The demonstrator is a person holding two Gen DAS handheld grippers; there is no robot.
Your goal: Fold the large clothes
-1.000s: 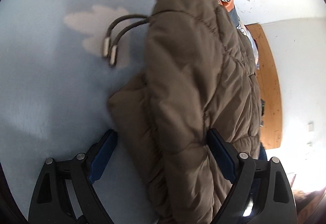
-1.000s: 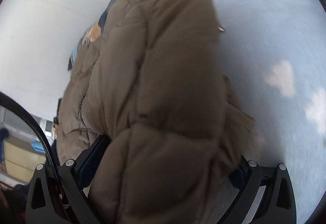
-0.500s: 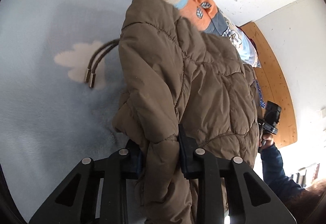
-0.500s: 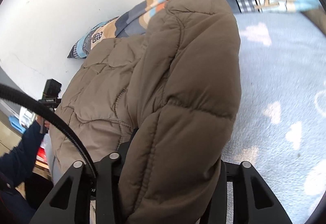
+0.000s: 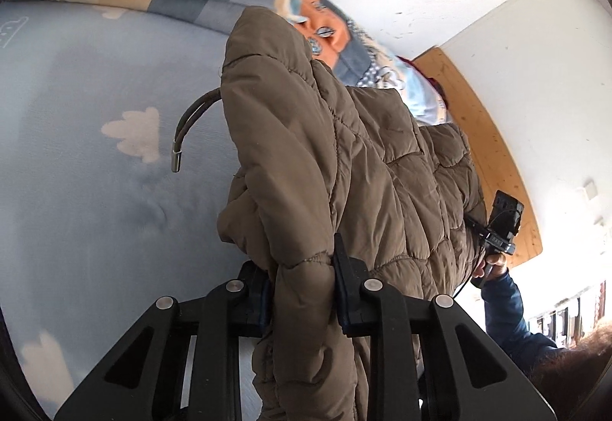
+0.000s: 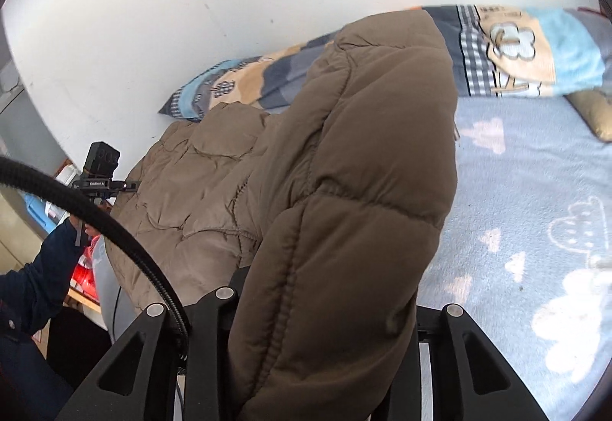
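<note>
Left wrist view: the left gripper (image 5: 302,291) has its fingers (image 5: 346,291) clenched on a puffy fold of the brown jacket (image 5: 344,172), which hides most of the inner finger faces. Quilted, matte and thickly padded, the jacket rises from the grip and drapes back over the bed (image 5: 76,191). A dark cord (image 5: 187,122) with a metal tip curls out from its left edge over the pale blue fleece blanket. In the right wrist view the right gripper (image 6: 325,310) is almost wholly buried under a bulging jacket (image 6: 344,191) panel; its fingers seem to pinch the fabric, though their tips are covered. Beyond lies a patchwork pillow (image 6: 516,50) against the white wall (image 6: 191,0).
</note>
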